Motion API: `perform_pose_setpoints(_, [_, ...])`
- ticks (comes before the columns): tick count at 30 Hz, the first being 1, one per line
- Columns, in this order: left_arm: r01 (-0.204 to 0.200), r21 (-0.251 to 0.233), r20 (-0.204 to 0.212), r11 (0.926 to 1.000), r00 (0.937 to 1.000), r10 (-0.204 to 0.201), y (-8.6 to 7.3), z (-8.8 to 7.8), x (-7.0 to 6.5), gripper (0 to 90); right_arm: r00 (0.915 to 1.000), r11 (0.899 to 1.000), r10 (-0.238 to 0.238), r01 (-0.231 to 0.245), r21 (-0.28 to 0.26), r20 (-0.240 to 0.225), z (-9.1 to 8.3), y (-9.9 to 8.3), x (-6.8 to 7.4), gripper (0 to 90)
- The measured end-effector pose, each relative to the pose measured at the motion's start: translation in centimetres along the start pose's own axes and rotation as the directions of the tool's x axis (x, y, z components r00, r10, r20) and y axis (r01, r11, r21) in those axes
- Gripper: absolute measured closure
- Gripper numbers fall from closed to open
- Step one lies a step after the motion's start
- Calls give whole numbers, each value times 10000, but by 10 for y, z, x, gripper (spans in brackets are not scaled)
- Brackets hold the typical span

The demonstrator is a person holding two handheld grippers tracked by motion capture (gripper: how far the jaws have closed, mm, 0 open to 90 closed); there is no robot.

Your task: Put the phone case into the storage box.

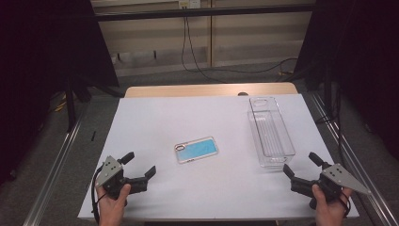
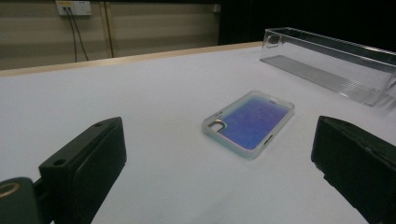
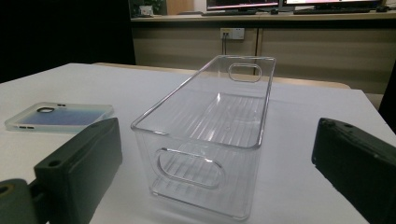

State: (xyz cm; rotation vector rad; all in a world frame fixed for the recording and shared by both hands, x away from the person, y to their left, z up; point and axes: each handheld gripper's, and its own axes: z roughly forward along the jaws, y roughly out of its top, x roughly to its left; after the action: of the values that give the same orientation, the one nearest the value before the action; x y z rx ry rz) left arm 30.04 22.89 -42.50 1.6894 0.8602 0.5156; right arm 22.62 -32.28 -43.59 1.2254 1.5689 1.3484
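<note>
A blue phone case (image 1: 197, 149) with a clear rim lies flat near the middle of the white table (image 1: 155, 122). A clear plastic bin (image 1: 269, 131), long and narrow with cut-out handles, stands empty at the right. My left gripper (image 1: 139, 164) rests at the front left, held by a hand, open with nothing between its jaws. My right gripper (image 1: 302, 165) sits at the front right, open too, just short of the bin's near end. The left gripper view has the phone case (image 2: 250, 122) ahead between the jaws. In the right gripper view the bin (image 3: 212, 128) stands straight ahead and the phone case (image 3: 58, 117) lies left.
The white table top ends in a wooden strip (image 1: 207, 89) at the far edge. Metal rails (image 1: 56, 165) run along both sides of the table. Black curtains and cables (image 1: 193, 47) hang beyond the far edge.
</note>
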Motion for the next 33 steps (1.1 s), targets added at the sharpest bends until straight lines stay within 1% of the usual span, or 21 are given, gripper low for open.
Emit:
perform_pose_setpoints(2, [23,23,189,10000,9998,-24,1,2,-1,31,10000,10000,7,-7,-3,-41,0,0,1,12])
perform_pose_setpoints(4, [-138,183,328,9997,9994,132,3,6,-2,32,10000,10000,-2,2,-22,-55,0,0,2,12])
perform_pose_setpoints(5, [-138,183,328,9997,9994,132,3,6,-2,34,10000,10000,-39,39,-26,-50,0,1,2,12])
perform_pose_setpoints(6, [-182,117,221,9998,9996,180,5,10,-5,31,10000,10000,-66,66,-1,-49,1,1,2,12])
perform_pose_setpoints(8, [-239,110,371,9997,9990,235,8,14,-7,31,9999,9999,-101,101,18,-51,1,1,2,13])
perform_pose_setpoints(9, [-239,110,371,9997,9990,235,8,14,-7,31,9999,9999,-116,116,23,-54,2,1,3,13])
perform_pose_setpoints(10, [-318,102,444,9994,9985,313,11,19,-9,32,9999,9999,-125,125,35,-47,2,1,3,12])
perform_pose_setpoints(13, [-331,155,561,9993,9979,321,12,26,-11,32,9999,9999,-150,150,82,-62,2,0,3,11])
perform_pose_setpoints(15, [-488,240,627,9985,9969,472,12,31,-12,30,9999,9999,-132,133,77,-85,2,0,3,11])
perform_pose_setpoints(16, [-488,240,627,9985,9969,472,12,31,-12,29,9999,9999,-135,136,69,-98,2,0,3,11])
perform_pose_setpoints(17, [-521,286,612,9982,9969,502,12,36,-11,29,9999,9999,-127,127,76,-104,2,0,3,11])
perform_pose_setpoints(19, [-575,285,620,9979,9965,556,13,38,-11,25,9999,9999,-99,101,104,-108,2,0,3,11])
perform_pose_setpoints(23, [-576,170,604,9982,9966,564,17,45,-13,22,10000,9999,-56,57,102,-80,2,0,2,11])
perform_pose_setpoints(24, [-546,136,718,9984,9960,535,19,50,-14,22,10000,9999,-62,63,121,-57,2,0,2,12])
perform_pose_setpoints(27, [-526,130,727,9985,9960,516,21,54,-16,22,10000,9999,-55,55,112,-45,2,0,2,12])
perform_pose_setpoints(30, [-601,58,753,9982,9954,595,23,59,-18,22,10000,9999,-59,60,93,-69,2,0,2,12])
perform_pose_setpoints(32, [-716,4,659,9974,9953,714,26,65,-21,23,10000,9999,-32,32,105,-51,3,0,1,12])
perform_pose_setpoints(33, [-712,-36,662,9975,9953,713,28,66,-22,23,10000,9999,-18,18,103,-47,3,0,1,13])
